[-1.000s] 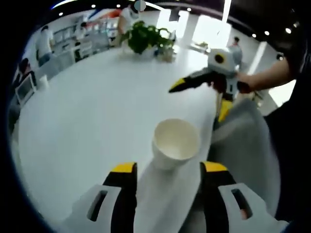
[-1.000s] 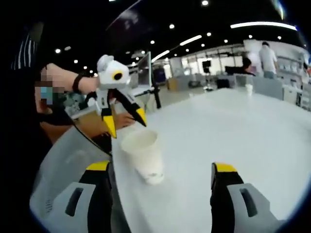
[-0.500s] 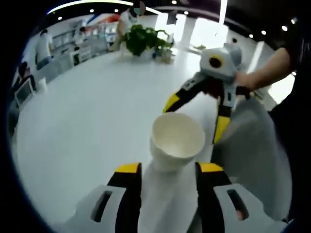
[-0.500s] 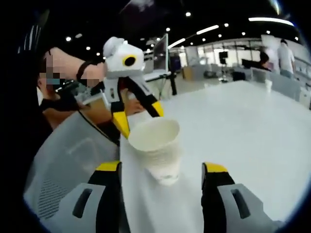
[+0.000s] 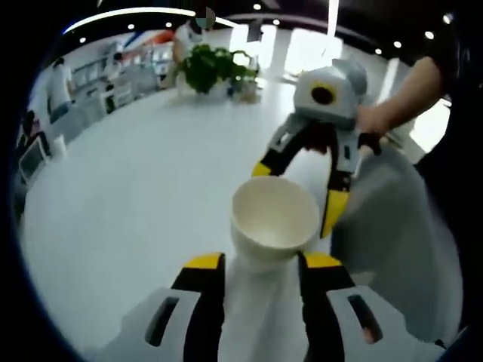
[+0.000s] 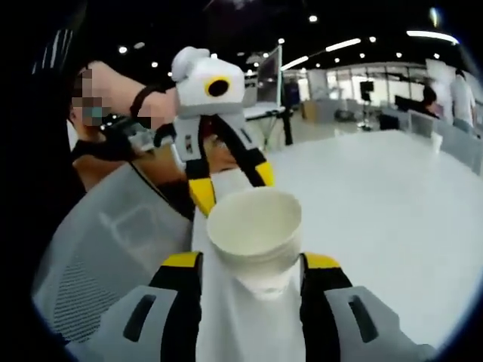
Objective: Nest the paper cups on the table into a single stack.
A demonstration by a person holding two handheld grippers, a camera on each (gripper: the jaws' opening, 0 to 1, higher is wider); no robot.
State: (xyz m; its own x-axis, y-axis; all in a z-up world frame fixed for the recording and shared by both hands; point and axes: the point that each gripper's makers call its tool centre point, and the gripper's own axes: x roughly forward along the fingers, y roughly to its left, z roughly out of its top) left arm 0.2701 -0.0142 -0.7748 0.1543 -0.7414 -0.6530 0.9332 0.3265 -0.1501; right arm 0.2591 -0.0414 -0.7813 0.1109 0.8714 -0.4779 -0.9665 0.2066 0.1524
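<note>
My paper cup (image 5: 274,219) looks matt and off-white, the table (image 5: 136,196) is smooth glossy white, and my gripper (image 5: 257,265) is shiny plastic.

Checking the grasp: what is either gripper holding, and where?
Cannot tell: left gripper and right gripper both flank the paper cup low down; contact unclear.

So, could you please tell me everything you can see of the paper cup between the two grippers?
The paper cup is off-white, plain and looks like thin paper, with a rolled rim and an empty inside. It stands upright on the white table near its edge, mouth open upward; faint ridges below the rim in the right gripper view hint at nested cups. The left gripper and the right gripper each straddle its lower body from opposite sides, jaws close against it; contact cannot be confirmed.
</note>
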